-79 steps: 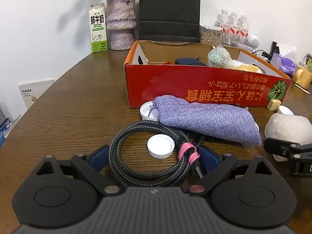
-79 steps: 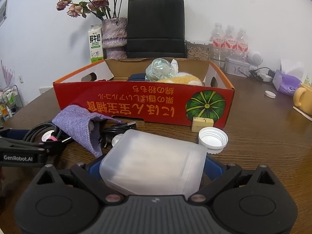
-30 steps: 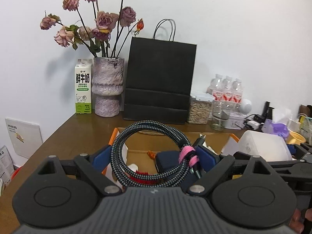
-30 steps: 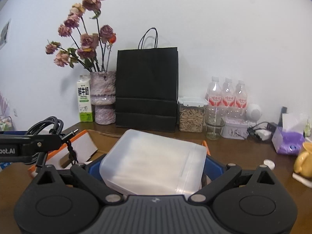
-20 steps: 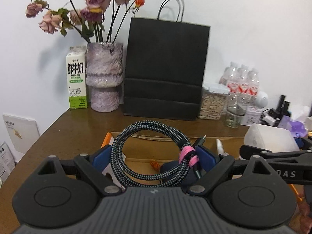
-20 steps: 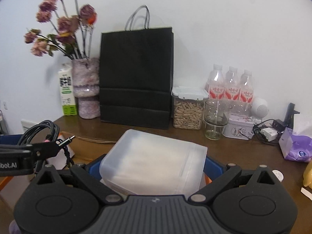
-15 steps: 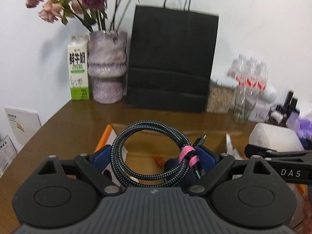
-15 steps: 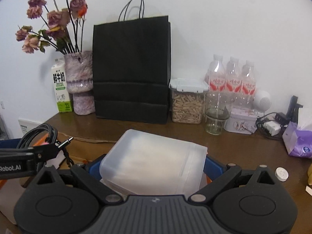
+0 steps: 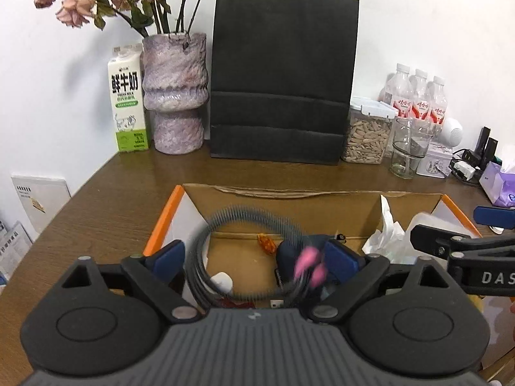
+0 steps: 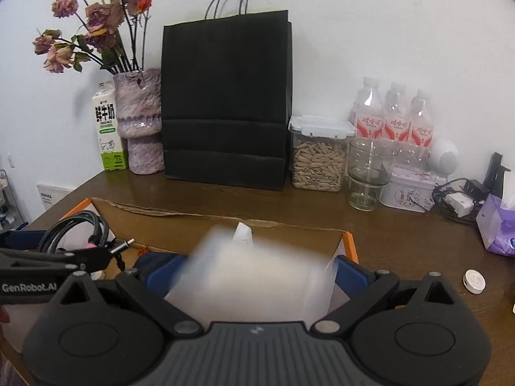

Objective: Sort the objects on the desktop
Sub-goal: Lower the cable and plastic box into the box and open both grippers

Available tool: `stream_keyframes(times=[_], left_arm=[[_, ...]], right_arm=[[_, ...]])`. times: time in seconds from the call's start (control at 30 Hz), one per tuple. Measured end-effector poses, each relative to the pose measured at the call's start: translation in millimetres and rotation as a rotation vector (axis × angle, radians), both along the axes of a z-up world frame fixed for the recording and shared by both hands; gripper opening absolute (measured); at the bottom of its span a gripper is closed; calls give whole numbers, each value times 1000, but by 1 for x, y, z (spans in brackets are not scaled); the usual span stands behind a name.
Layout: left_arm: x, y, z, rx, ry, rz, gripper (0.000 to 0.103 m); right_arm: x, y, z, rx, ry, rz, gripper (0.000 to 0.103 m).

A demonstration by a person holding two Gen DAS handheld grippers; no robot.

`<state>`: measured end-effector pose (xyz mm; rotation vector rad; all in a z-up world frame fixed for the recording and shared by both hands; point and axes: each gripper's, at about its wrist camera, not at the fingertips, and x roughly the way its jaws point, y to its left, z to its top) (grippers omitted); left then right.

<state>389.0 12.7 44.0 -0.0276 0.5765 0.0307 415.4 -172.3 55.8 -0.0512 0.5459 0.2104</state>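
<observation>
In the left wrist view the coiled braided cable (image 9: 251, 222) with its pink tie is blurred and dropping between the fingers of my left gripper (image 9: 254, 257), which has opened above the cardboard box (image 9: 309, 199). In the right wrist view the translucent plastic case (image 10: 257, 273) is blurred and tilting down between the spread fingers of my right gripper (image 10: 254, 276), over the right end of the box (image 10: 180, 218). The cable (image 10: 80, 228) and left gripper also show at the left of that view.
Inside the box lie a dark pouch (image 9: 289, 251), a white tissue (image 9: 386, 234) and small items. Behind it stand a black paper bag (image 9: 283, 77), vase (image 9: 175, 93), milk carton (image 9: 127, 96), seed jar (image 10: 318, 154), glass (image 10: 367, 173), bottles (image 10: 392, 115) and a tin (image 10: 408, 189).
Both grippers moved down and forward over the box, then opened. The cable and the plastic case, held still before, are now blurred and slipping downward.
</observation>
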Motion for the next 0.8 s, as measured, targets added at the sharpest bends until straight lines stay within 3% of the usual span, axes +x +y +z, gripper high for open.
stream_keyframes(times=[0.8], left_arm=[[-47, 1, 40, 9, -148, 27, 103]], right_arm=[[-51, 4, 41, -13, -107, 8, 103]])
